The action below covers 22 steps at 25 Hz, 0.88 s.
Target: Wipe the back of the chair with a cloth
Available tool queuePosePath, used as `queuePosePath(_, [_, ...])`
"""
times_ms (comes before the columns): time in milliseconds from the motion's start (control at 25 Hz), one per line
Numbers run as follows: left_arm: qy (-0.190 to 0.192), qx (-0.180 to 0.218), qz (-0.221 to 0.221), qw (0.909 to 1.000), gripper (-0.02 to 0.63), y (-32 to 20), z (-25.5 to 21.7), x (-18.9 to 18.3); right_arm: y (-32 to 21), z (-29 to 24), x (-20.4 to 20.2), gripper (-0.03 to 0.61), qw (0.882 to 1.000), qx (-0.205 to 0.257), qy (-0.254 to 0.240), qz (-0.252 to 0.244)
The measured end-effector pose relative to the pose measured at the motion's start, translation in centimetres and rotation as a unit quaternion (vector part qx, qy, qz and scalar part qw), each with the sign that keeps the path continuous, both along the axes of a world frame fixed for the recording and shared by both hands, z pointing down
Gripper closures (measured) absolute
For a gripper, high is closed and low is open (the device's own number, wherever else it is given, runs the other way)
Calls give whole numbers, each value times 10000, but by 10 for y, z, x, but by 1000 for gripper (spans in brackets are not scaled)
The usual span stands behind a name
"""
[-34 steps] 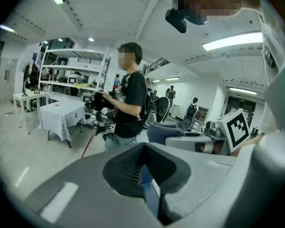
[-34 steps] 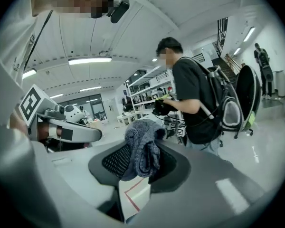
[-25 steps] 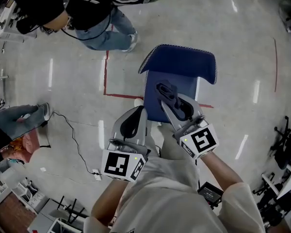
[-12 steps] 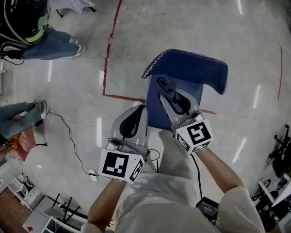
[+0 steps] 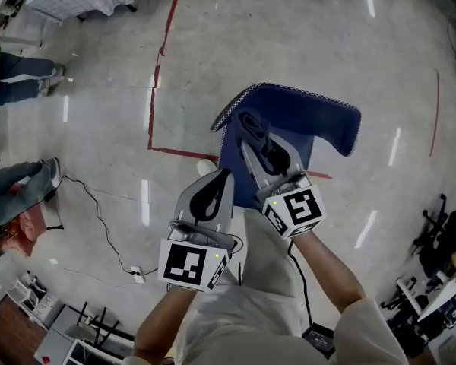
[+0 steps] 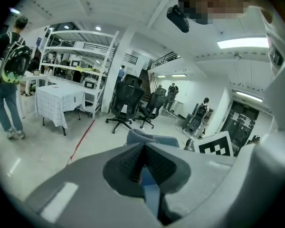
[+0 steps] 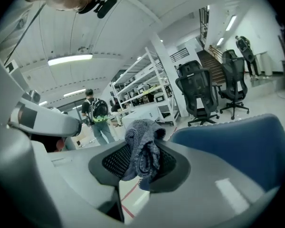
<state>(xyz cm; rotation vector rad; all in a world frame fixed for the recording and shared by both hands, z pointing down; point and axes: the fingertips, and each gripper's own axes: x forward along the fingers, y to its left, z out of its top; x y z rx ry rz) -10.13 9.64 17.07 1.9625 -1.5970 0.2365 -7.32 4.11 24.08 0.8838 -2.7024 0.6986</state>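
Observation:
A blue chair (image 5: 296,124) stands on the floor just ahead of me, its curved back (image 5: 323,112) on the far side and its seat under my right gripper. My right gripper (image 5: 252,126) reaches over the seat and is shut on a bunched dark grey cloth (image 7: 141,145); the chair's blue back (image 7: 237,137) fills the right of the right gripper view. My left gripper (image 5: 209,196) hangs nearer me, left of the chair, jaws shut with nothing between them. The chair's blue edge (image 6: 149,137) shows beyond its jaws.
Red tape lines (image 5: 158,90) mark the grey floor left of the chair. A black cable (image 5: 99,211) trails at the left. A table with a checked cloth (image 6: 57,101), shelving (image 6: 80,65), office chairs (image 6: 126,101) and a standing person (image 6: 9,75) are farther off.
The head view has swung, so the person at top left has slid out of it. My right gripper with the cloth has shifted slightly left and forward over the seat. The left gripper holds still.

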Motion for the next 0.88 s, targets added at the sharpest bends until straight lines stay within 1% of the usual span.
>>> queuePosePath(160, [-67,-51,-47,10000,614,-3,9,0,-10,18,5,456,9975,-376,-312,501])
queuePosePath(280, [-83,-139,-51,9999,614,0,21,-4,-3,43,2,456,9949,-698,-284,670])
queuePosePath(400, [-70,-214,-36,9997,614,4,35,-7,5,62,3,456,9935,-793,-234,778])
queuePosePath(480, [-45,-230,-44,9997,614,6,41,-7,5,63,2,456,9940,-734,-293,760])
queuePosePath(520, [-38,-257,-37,9997,614,7,43,-6,4,61,-1,456,9953,-647,-290,665])
queuePosePath(640, [-42,-350,32,9994,614,10,48,-7,1,55,-17,456,9996,-239,5,171])
queuePosePath(720, [-29,-358,36,9993,614,14,50,-8,0,56,-24,456,9998,-62,165,-58])
queuePosePath(800, [-26,-378,31,9993,614,18,51,-7,-2,53,-21,456,10000,-23,84,5])
queuePosePath(880, [-30,-411,41,9991,614,21,53,-6,-9,48,-12,456,9989,-188,-236,365])
